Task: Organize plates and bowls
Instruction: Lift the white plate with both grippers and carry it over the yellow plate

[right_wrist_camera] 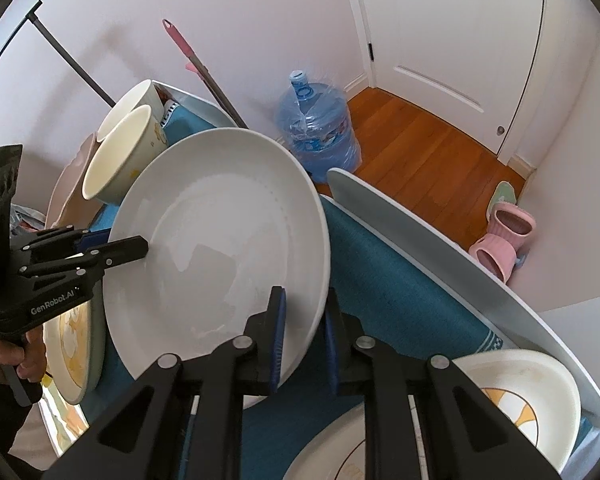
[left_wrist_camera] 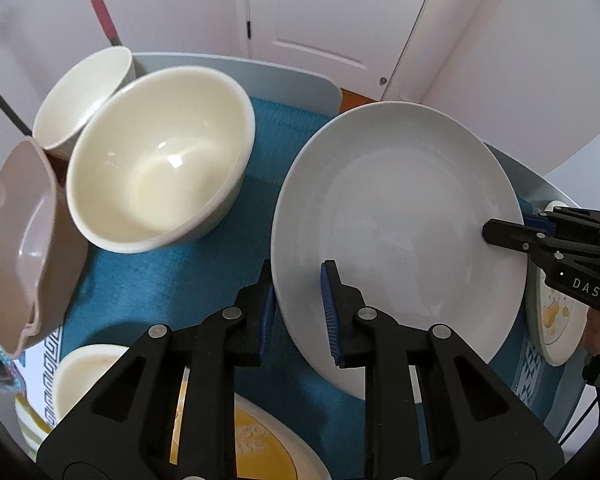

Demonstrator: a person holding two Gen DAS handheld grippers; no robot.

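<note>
A large white plate (left_wrist_camera: 400, 208) lies over the blue cloth at the middle right of the table. My left gripper (left_wrist_camera: 298, 280) is shut on its near left rim, one blue pad above and one below. My right gripper (left_wrist_camera: 512, 226) is shut on the opposite rim. In the right wrist view the same plate (right_wrist_camera: 220, 220) fills the centre. There my right gripper (right_wrist_camera: 305, 296) pinches its near rim and my left gripper (right_wrist_camera: 120, 240) clamps the far left rim. Whether the plate still rests on the cloth I cannot tell.
A big cream bowl (left_wrist_camera: 160, 168), a smaller cream bowl (left_wrist_camera: 84, 92) and a pink dish (left_wrist_camera: 20, 248) crowd the left. A yellow-patterned plate (left_wrist_camera: 556, 320) lies partly under the white plate's right side. A patterned bowl (right_wrist_camera: 520, 400) sits near the table edge (right_wrist_camera: 420, 232). A water bottle (right_wrist_camera: 316, 128) stands on the floor.
</note>
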